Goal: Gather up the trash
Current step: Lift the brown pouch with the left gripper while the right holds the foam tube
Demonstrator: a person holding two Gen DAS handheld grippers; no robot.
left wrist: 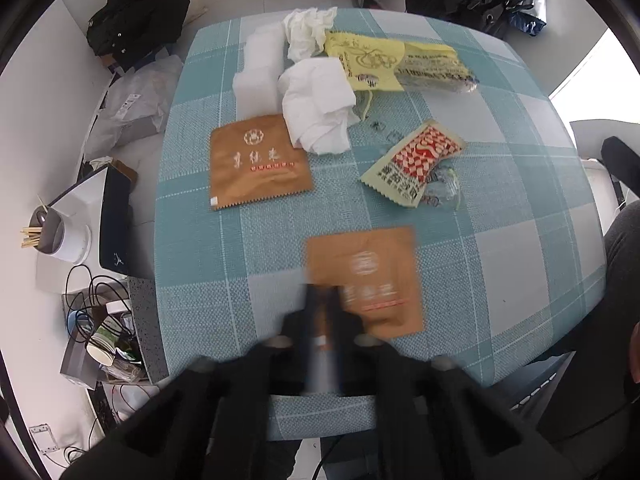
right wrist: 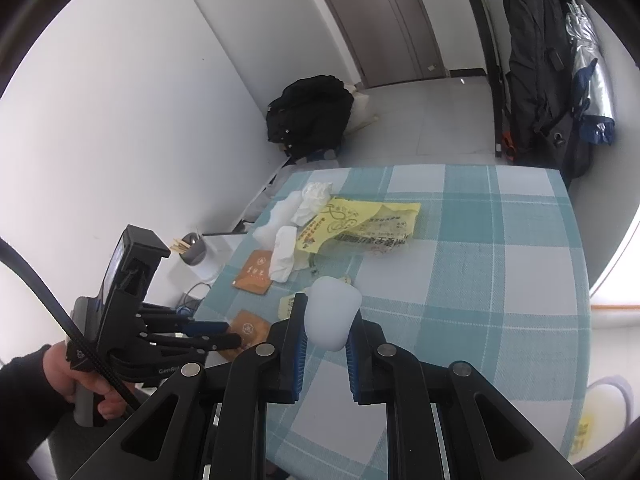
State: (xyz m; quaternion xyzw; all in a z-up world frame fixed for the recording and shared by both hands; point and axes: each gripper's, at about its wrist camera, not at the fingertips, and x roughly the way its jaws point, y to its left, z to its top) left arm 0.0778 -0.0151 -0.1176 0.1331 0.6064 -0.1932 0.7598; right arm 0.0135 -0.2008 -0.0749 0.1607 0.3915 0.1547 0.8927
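While the left tongs [left wrist: 324, 300] sit low over the near part of the checked bench [left wrist: 520, 240], their two fingers are drawn close together on the left edge of a brown packet [left wrist: 372, 276], pinching it; motion blur softens both. Ahead of them and a little to the left, a second brown packet [left wrist: 258, 162] lies flat on the cloth. Farther ahead, crumpled white tissue [left wrist: 320, 108] rests against white foam blocks [left wrist: 260, 64], with a yellow wrapper [left wrist: 384, 60] just to its right. Ahead and to the right of these tongs lies a red-and-white sachet [left wrist: 416, 162], touching a piece of clear plastic [left wrist: 444, 190].

The right tongs [right wrist: 326, 322] are raised above the bench, clenched on a pale white foam piece [right wrist: 332, 312] that stands between the blue pads [right wrist: 300, 340]. Beyond them, the same litter spreads over the far left part of the bench. To their left, the person's hand [right wrist: 76, 380] holds the other tool's handle.
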